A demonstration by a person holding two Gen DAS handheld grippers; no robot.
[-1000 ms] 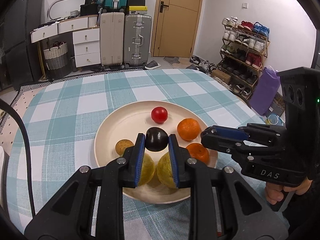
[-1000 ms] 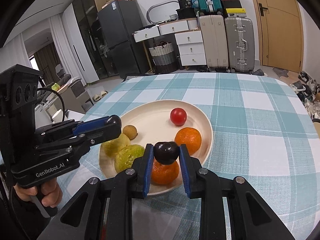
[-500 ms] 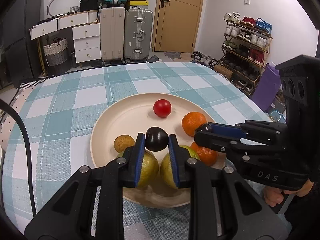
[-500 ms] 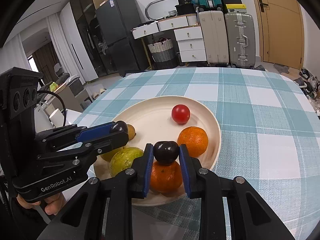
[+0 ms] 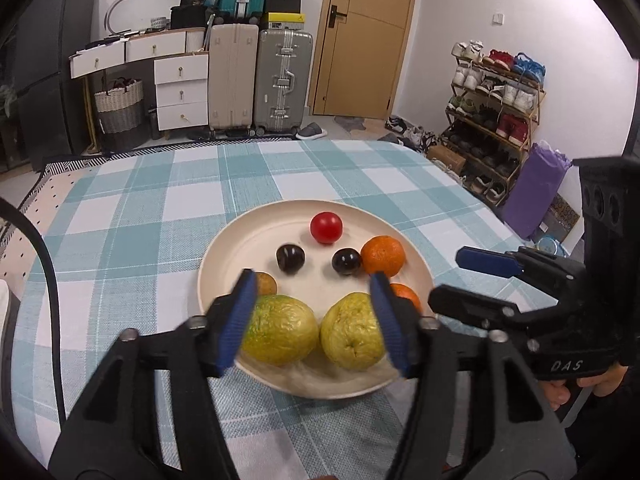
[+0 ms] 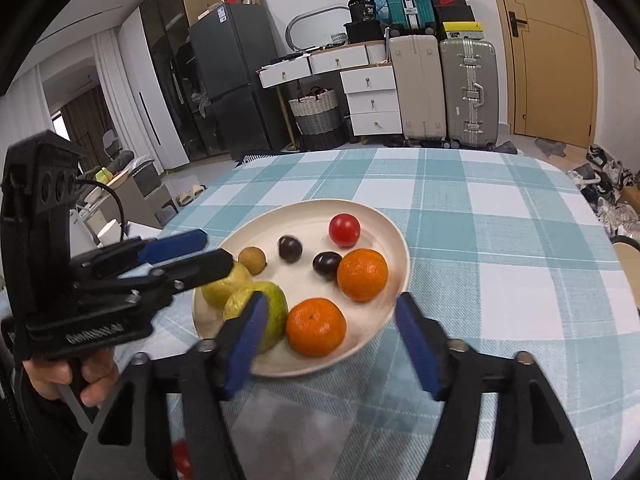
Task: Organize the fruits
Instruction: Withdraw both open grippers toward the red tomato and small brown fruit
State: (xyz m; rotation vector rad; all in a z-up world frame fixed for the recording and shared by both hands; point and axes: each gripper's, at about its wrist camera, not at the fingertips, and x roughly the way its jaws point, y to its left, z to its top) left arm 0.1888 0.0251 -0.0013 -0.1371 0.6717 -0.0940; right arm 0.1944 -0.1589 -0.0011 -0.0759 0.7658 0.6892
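Both grippers are spread wide with nothing between the blue pads. The left gripper (image 5: 312, 320) hangs over the near edge of the plate (image 5: 240, 248), its pads flanking the two guavas without touching them as far as I can tell. The right gripper (image 6: 336, 340) sits over the plate's near edge too, pads either side of the near orange (image 6: 316, 332).

Everything's on one round cream plate, which sits toward the near side of a table with a teal and white checked cloth (image 5: 140, 208). Near edge: two bumpy yellow-green guavas (image 5: 280, 330) side by side, just about touching. Right edge: two oranges, the far orange (image 6: 362, 274) bright and pebbly. Next to it, a dark plum (image 6: 327, 265) that looks to be touching it, and a second dark plum (image 6: 289, 248) a bit apart near the middle, both glossy, almost black. A shiny red tomato (image 6: 344, 230) sits toward the far edge. A small brown fruit (image 6: 252, 260), maybe a longan, is by the left edge, just beside the guavas.

Room behind: beige and silver suitcases (image 5: 260, 80) against the far wall, white drawers (image 5: 180, 92), a wicker basket (image 5: 120, 98), a wooden door (image 5: 360, 36), a full shoe rack (image 5: 496, 92) and a dark fridge (image 6: 228, 80).
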